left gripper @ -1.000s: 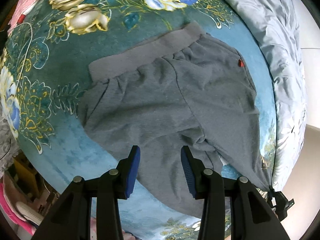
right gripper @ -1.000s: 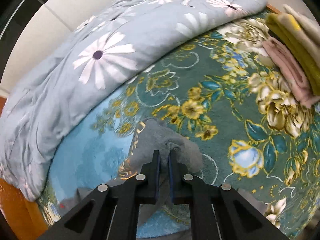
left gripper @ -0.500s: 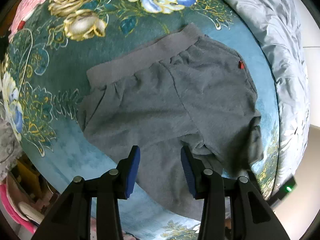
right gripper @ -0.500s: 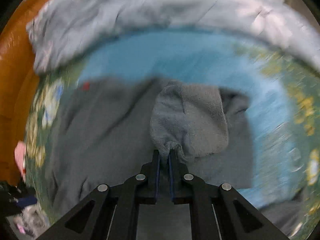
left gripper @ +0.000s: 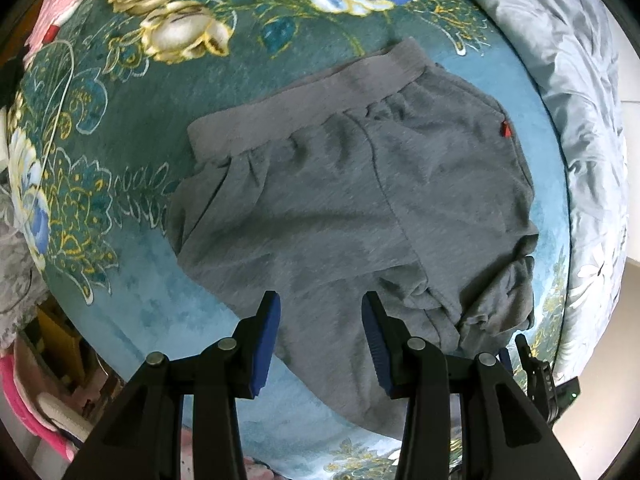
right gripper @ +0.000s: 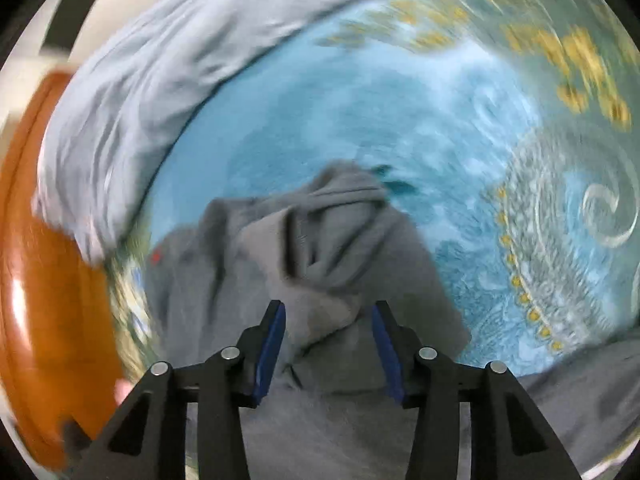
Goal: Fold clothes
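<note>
In the left wrist view, the grey trousers lie spread on the bed, which is covered by a teal blanket with gold and blue flowers. The broad waistband runs across the far side, and a small red tag sits at the right edge of the garment. The right leg is bunched up in folds on top of the cloth at the lower right, while the other leg runs down under the view's lower edge. The left hand-held gripper hangs over that leg with its blue pads apart; nothing is pinched between them. A pale grey quilt lies along the right side of the bed, and a pink folded cloth shows at the upper left. The tip of the right hand-held gripper shows at the lower right, just beside the bunched leg.

The right wrist view is blurred. The right hand-held gripper has just been opening, and its jaws stand apart. The crumpled leg end of the trousers lies heaped just ahead of them and reaches into the gap, but the pads do not press on it. The quilt and an orange-brown wooden bed frame fill the left side.
</note>
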### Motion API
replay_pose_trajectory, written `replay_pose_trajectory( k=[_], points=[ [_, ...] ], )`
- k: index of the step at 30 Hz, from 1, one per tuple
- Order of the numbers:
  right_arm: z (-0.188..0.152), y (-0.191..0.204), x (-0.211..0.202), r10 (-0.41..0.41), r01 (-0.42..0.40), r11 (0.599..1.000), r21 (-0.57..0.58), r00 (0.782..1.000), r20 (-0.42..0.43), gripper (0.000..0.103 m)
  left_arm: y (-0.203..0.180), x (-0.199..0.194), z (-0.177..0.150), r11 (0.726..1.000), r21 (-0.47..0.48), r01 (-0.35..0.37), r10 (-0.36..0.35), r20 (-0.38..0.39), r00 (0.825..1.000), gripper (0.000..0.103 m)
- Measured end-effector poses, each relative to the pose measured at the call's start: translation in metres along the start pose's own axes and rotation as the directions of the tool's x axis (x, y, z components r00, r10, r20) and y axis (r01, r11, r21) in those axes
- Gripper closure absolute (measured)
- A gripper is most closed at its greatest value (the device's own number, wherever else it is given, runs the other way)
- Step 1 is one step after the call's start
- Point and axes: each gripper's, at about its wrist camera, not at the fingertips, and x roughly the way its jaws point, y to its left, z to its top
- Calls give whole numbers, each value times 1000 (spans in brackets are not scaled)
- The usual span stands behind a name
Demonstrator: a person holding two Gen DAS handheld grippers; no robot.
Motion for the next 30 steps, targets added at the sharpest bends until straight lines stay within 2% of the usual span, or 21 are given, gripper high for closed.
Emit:
replay_pose_trajectory(
  k=[2,6,8,9,11,14,16,18,19,21,24,26,28,30],
  points=[
    [4,0,11,22,-22,1000,7,999,-26,54,2,-1,-2,1000,-11,3,-3,-2,1000,60],
    [4,1,40,4,1,999,55,996,-88,55,3,-8,-2,1000,-7,-6,6,11,1000,60],
    [4,2,50,19,-9,995,97,994,-107,59,2,-13,0,1000,-1,-11,11,22,1000,60],
    [5,2,50,30,-18,993,113,994,-102,70,1,-14,1,1000,2,-15,15,26,1000,60],
    [7,3,43,51,-40,989,142,996,-78,92,0,-17,2,1000,4,-23,23,31,999,60],
    [10,3,33,83,-74,980,184,996,-41,93,-3,-18,2,1000,5,-26,25,33,999,60],
    [15,0,10,96,-97,981,170,995,14,94,-7,-17,0,1000,17,-22,22,30,999,60],
    [23,-9,-26,70,-82,990,115,993,97,94,-11,-16,-2,999,28,-19,18,27,999,60],
    [28,-16,-45,24,-37,995,90,990,141,94,-13,-15,-3,999,34,-19,18,27,999,60],
    [40,-33,-81,-94,84,995,52,968,232,94,-17,-12,-6,999,45,-20,19,22,1000,60],
    [58,-62,-128,-250,251,967,42,905,344,94,-21,-8,-9,998,56,-26,25,15,1000,60],
    [75,-91,-147,-337,321,941,104,870,360,94,-22,-6,-12,998,60,-31,30,14,999,60],
    [88,-125,-167,-398,357,917,178,842,364,94,-22,-6,-13,997,62,-34,33,15,999,60],
    [106,-147,-180,-449,376,890,259,823,349,94,-21,-7,-13,997,67,-41,40,20,999,60]
  ],
)
